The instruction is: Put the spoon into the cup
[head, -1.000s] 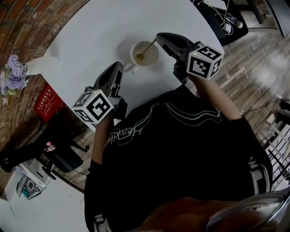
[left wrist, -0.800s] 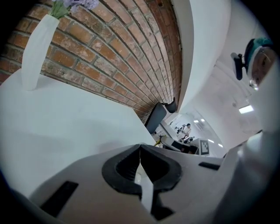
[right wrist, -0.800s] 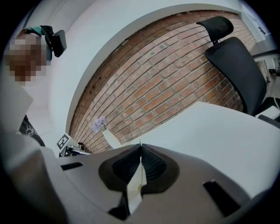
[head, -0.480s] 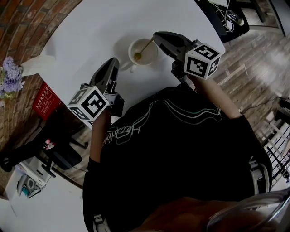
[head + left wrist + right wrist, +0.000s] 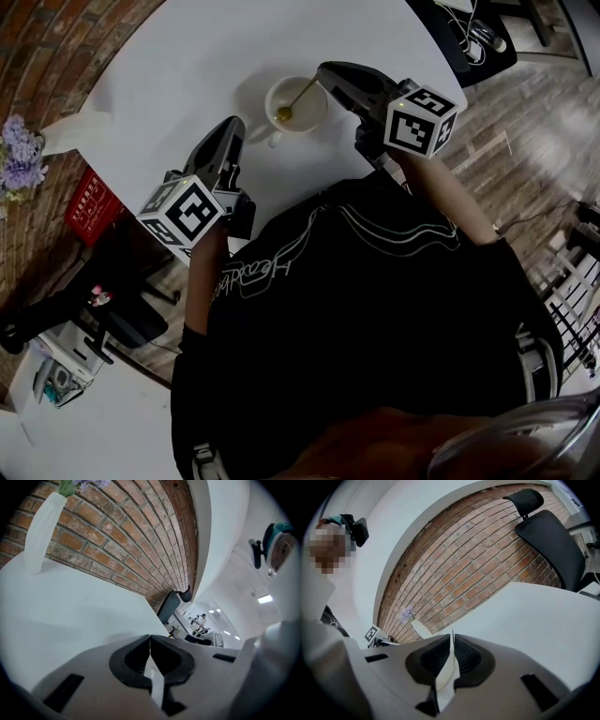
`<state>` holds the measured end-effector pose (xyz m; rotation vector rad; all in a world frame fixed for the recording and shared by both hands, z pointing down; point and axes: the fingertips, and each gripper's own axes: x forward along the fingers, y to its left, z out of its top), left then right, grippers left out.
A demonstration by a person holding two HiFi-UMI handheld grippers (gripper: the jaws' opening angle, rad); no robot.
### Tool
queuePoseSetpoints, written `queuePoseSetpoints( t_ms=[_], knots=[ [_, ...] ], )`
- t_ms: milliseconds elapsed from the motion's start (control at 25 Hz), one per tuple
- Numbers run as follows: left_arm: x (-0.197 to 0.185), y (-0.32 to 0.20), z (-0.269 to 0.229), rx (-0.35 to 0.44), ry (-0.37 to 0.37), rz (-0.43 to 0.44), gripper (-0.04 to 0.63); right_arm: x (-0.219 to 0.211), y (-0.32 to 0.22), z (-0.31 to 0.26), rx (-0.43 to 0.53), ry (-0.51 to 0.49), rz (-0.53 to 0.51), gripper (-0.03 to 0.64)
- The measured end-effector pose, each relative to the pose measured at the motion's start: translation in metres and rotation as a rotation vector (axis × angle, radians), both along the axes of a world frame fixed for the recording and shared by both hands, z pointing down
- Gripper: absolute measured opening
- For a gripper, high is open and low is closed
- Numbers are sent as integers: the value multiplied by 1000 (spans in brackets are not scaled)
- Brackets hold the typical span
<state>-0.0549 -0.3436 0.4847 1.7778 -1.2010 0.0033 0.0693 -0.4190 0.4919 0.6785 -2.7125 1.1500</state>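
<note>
A white cup (image 5: 298, 104) with a handle stands on the round white table (image 5: 187, 56). A gold spoon (image 5: 286, 114) leans in it, bowl down inside the cup, its thin handle slanting up to the right. My right gripper (image 5: 322, 77) is at the top end of that handle and is shut on it; in the right gripper view (image 5: 452, 637) a thin sliver shows between the closed jaws. To the left of the cup my left gripper (image 5: 232, 127) hangs over the table, apart from the cup. It is shut (image 5: 150, 637) and holds nothing.
A white vase (image 5: 42, 531) of purple flowers (image 5: 21, 155) stands at the table's left edge by the brick wall. Below that edge is a red box (image 5: 92, 211). A black office chair (image 5: 548, 531) is beyond the table. Wooden floor lies to the right.
Almost nothing: the spoon stays in the cup with the right gripper on its handle. The left gripper has drifted slightly left.
</note>
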Motion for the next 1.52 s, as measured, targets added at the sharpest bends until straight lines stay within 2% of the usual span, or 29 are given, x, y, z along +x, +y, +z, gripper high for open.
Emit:
queuePoseSetpoints(
  t_ms=[280, 440, 640, 800, 1000, 1240, 1520],
  knots=[
    [2, 6, -2, 0, 3, 2, 5, 6, -2, -3, -2, -12, 39, 12],
    [-1, 12, -8, 16, 0, 5, 5, 14, -4, -10, 14, -8, 97, 73],
    [-5, 27, -21, 47, 7, 14, 5, 32, 3, -24, 61, 19, 204, 74],
    [-1, 38, -39, 85, 12, 35, 5, 40, 21, -41, 70, -5, 234, 63],
    [-5, 55, -63, 144, 15, 59, 5, 37, 48, -70, 116, -22, 229, 34],
    [-3, 81, -94, 219, 17, 95, 5, 24, 90, -107, 176, -91, 213, 14],
    [-6, 103, -124, 291, 16, 125, 5, -6, 133, -140, 231, -163, 88, -3]
  ],
)
